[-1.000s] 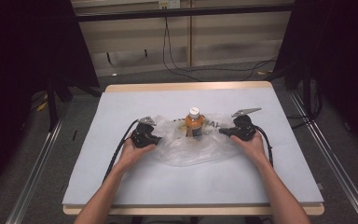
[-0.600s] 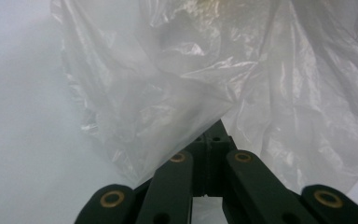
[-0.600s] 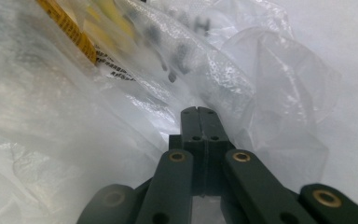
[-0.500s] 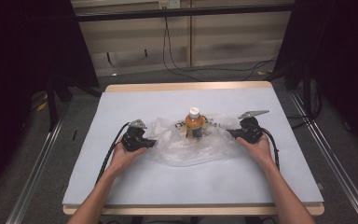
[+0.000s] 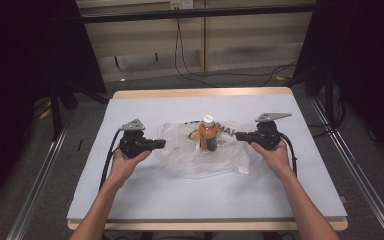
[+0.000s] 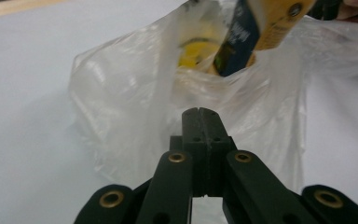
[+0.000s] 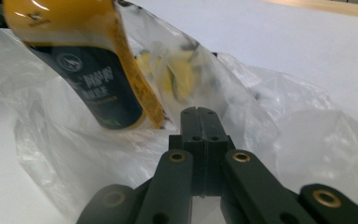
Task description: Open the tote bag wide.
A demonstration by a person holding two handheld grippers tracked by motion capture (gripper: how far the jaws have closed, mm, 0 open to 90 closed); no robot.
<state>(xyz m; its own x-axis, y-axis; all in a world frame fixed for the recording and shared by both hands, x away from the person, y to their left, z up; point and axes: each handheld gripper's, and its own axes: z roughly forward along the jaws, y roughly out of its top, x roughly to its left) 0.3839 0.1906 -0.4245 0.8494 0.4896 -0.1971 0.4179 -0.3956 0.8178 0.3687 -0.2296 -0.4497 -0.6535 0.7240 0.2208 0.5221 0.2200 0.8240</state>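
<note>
A bottle of orange drink (image 5: 208,135) with a white cap stands upright on the table, inside a crumpled clear plastic bag (image 5: 200,162). Something yellow (image 5: 194,134) lies in the bag beside it. My left gripper (image 5: 163,144) hovers at the bag's left edge, pointing right, jaws shut. My right gripper (image 5: 238,135) is over the bag's right part, pointing left, also shut. In the left gripper view the shut tips (image 6: 199,111) face the bag (image 6: 121,93) and bottle (image 6: 261,28). The right gripper view shows its shut tips (image 7: 199,110) below the bottle (image 7: 98,70). No film shows pinched between either pair.
The table (image 5: 180,200) has a pale blue-white top with a wooden rim. Bare surface lies in front of and behind the bag. Metal rails (image 5: 40,185) run along both sides on the floor, and cables (image 5: 205,75) lie on the floor beyond the far edge.
Both hands have drawn apart and risen: the left gripper moved left off the bag, the right one moved right. Bag and bottle stayed in place.
</note>
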